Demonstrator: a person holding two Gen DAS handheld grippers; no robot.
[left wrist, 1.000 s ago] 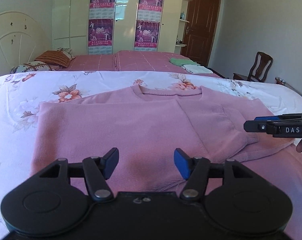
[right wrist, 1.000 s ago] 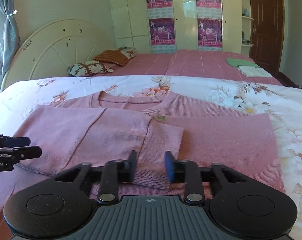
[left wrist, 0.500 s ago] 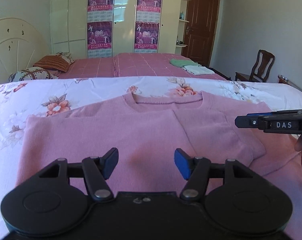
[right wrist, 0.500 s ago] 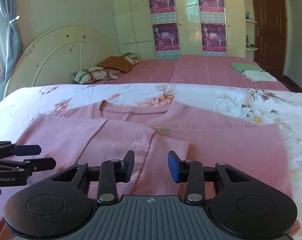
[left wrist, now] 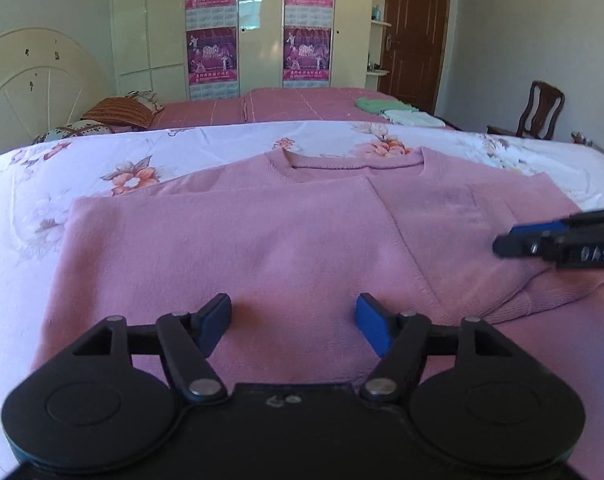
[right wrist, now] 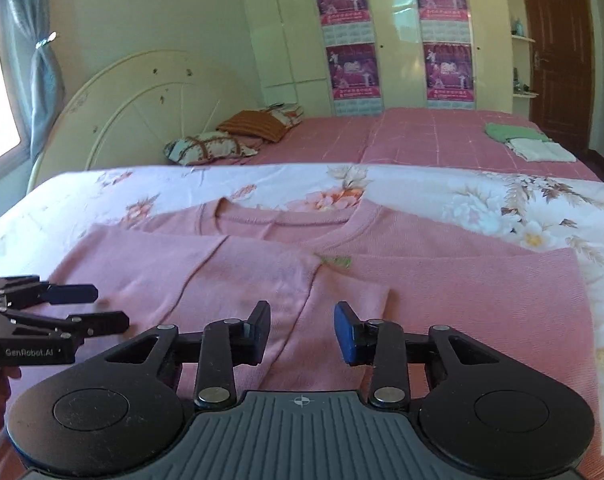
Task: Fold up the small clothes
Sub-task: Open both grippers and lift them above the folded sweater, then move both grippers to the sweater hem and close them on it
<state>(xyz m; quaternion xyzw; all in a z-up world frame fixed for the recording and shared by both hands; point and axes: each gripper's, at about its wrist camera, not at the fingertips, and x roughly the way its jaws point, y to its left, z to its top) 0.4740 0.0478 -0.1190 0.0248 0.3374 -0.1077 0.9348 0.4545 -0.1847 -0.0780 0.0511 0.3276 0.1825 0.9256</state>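
A pink knit sweater (left wrist: 262, 240) lies flat on the floral sheet, neckline away from me and both sleeves folded in over the body. My left gripper (left wrist: 292, 316) hovers over its lower left part. Its jaws are opening, with only the flat sweater beneath them. From the right wrist view the left gripper (right wrist: 110, 307) is seen side-on at the left. My right gripper (right wrist: 302, 328) is open above the cuff end of a folded sleeve (right wrist: 354, 292), its pads apart and gripping nothing. It also enters the left wrist view (left wrist: 558, 240) from the right.
The floral sheet (left wrist: 182, 152) covers the near bed. Behind it is a second bed (right wrist: 422, 140) with pillows (right wrist: 238, 136) and folded green and white clothes (right wrist: 518, 140). A wooden chair (left wrist: 542, 112) stands at the right, with wardrobes and a door beyond.
My left jaws have spread a little wider, and the left gripper has come further in over the sweater. The sweater itself has not moved.
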